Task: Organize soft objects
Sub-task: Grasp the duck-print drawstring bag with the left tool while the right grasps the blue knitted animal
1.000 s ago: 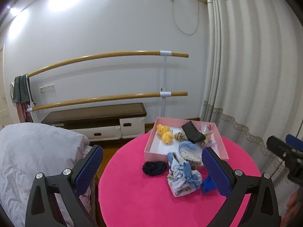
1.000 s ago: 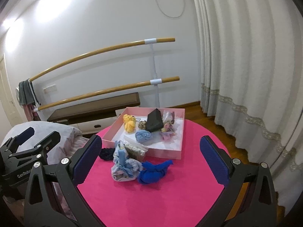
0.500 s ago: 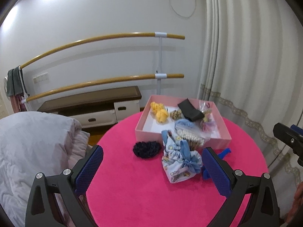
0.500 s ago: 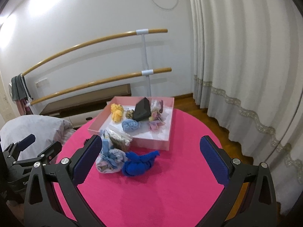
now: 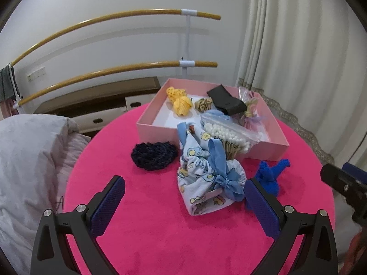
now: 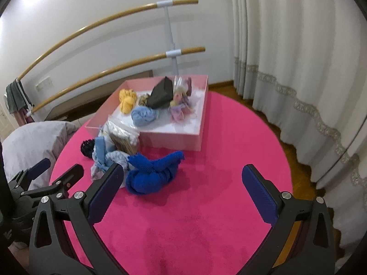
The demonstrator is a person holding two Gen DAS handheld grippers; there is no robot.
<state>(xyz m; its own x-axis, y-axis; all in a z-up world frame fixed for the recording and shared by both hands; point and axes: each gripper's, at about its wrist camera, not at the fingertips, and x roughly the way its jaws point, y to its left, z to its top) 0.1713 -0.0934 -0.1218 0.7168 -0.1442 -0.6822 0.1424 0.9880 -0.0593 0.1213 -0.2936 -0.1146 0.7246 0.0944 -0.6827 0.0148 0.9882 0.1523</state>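
Both grippers hang over the round pink table (image 6: 229, 137) with fingers spread wide and nothing held: left gripper (image 5: 183, 202), right gripper (image 6: 183, 193). A blue knitted bundle (image 6: 152, 171), a printed drawstring pouch (image 5: 203, 178) and a dark scrunchie (image 5: 153, 154) lie on the table just in front of the pink box (image 5: 263, 123), apart from the jaws.

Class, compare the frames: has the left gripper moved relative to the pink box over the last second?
Yes. The left gripper has come closer to the pink box and lower over the table: box and printed pouch now look larger in the left wrist view.
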